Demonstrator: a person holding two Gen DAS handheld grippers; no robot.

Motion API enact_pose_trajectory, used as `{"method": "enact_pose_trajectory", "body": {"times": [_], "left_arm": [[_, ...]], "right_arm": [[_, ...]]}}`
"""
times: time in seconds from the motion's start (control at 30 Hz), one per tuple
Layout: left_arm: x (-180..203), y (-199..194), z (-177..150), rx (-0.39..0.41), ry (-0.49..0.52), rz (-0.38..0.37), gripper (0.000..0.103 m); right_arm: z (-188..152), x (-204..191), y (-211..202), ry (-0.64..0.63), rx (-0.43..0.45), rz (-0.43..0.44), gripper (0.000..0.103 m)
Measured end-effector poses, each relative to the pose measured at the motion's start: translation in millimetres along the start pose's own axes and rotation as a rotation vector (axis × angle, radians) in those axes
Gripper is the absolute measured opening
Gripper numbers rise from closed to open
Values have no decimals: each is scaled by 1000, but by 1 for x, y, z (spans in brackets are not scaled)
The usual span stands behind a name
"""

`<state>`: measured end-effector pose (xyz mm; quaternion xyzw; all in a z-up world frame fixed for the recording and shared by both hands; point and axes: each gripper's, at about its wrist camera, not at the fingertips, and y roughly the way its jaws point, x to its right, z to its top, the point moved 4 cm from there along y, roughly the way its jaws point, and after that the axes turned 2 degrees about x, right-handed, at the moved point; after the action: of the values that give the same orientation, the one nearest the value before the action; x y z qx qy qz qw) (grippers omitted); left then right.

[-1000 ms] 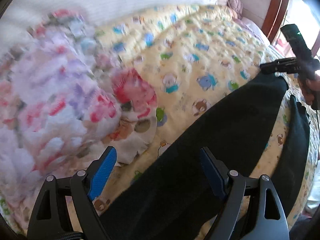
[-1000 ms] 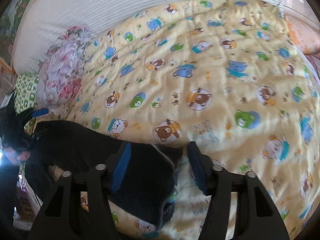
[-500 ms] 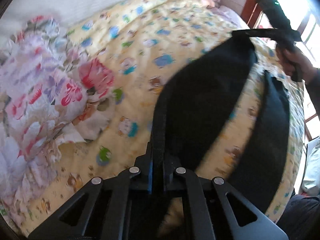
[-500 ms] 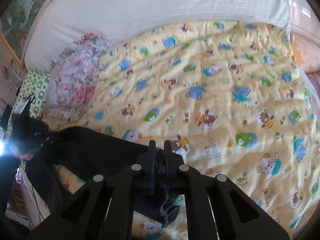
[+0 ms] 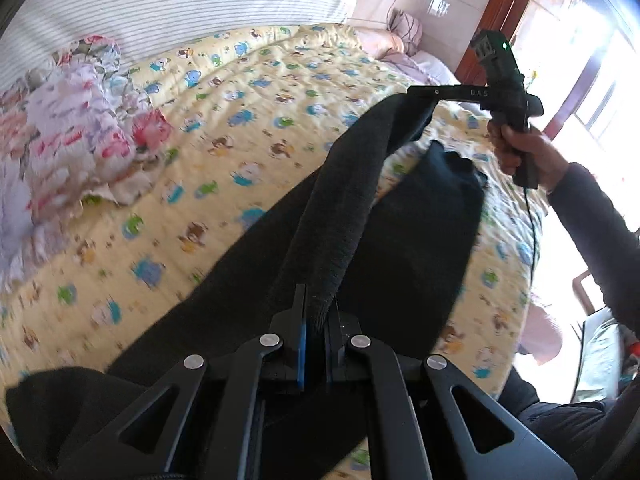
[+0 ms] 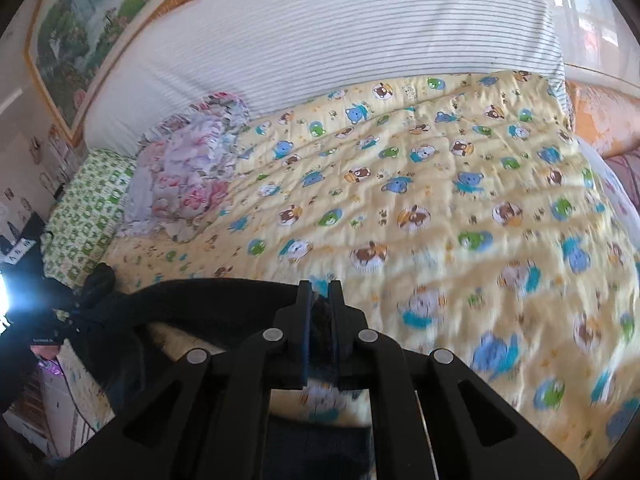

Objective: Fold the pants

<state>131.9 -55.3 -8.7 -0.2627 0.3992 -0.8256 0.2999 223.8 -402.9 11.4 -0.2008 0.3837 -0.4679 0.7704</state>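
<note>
The black pants point(image 5: 404, 236) lie along the near edge of a bed with a yellow bear-print quilt point(image 5: 248, 128). My left gripper point(image 5: 316, 312) is shut on one end of the upper pant leg. My right gripper point(image 6: 319, 300) is shut on the other end, also seen in the left wrist view point(image 5: 416, 94), held by a hand. The leg point(image 6: 208, 300) is lifted off the quilt and stretched between both grippers. The second leg stays on the quilt below it.
A crumpled floral blanket point(image 5: 68, 136) is heaped at the bed's far left; it also shows in the right wrist view point(image 6: 188, 172). A striped white headboard cover point(image 6: 320, 40) backs the bed. A green-patterned pillow point(image 6: 84, 212) sits at the left. Pink pillows point(image 5: 404, 40) lie far right.
Both grippers closed on the pant leg ends about half a second ago. Since then they have lifted the leg higher and stretched it above the quilt.
</note>
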Motion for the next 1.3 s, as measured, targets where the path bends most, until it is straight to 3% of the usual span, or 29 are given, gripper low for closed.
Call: {"method": "enact_pose_trajectory", "body": {"times": [0.33,0.53,0.83,1.0,1.13,1.17,1.23,1.3], "left_arm": [[16,0,-22,12,-31,4,4],[26,-13,-29,47,-20,-15,4],[48,10,-60,-5,33,-18,4],[50,29,-74,-44,40,-11,6],[45,26,-75,-22,-8,-13,9],[45,23,-75,-12,-16,-12,11],[45,16,-76,11,-34,-6,20],[44,8,-78,29,-51,-16,26]], "right_arm": [[-32,-9,-44,-31,87,89,8],[-57,-15,-68,-64,110,97,8],[-107,-9,-64,-63,12,35,8],[-117,-2,-57,-15,-31,18,9],[-121,2,-57,38,-49,3,25],[-121,1,-60,42,-47,-21,43],[-121,-2,-69,31,-30,-71,62],[-120,-11,-81,28,9,-69,62]]}}
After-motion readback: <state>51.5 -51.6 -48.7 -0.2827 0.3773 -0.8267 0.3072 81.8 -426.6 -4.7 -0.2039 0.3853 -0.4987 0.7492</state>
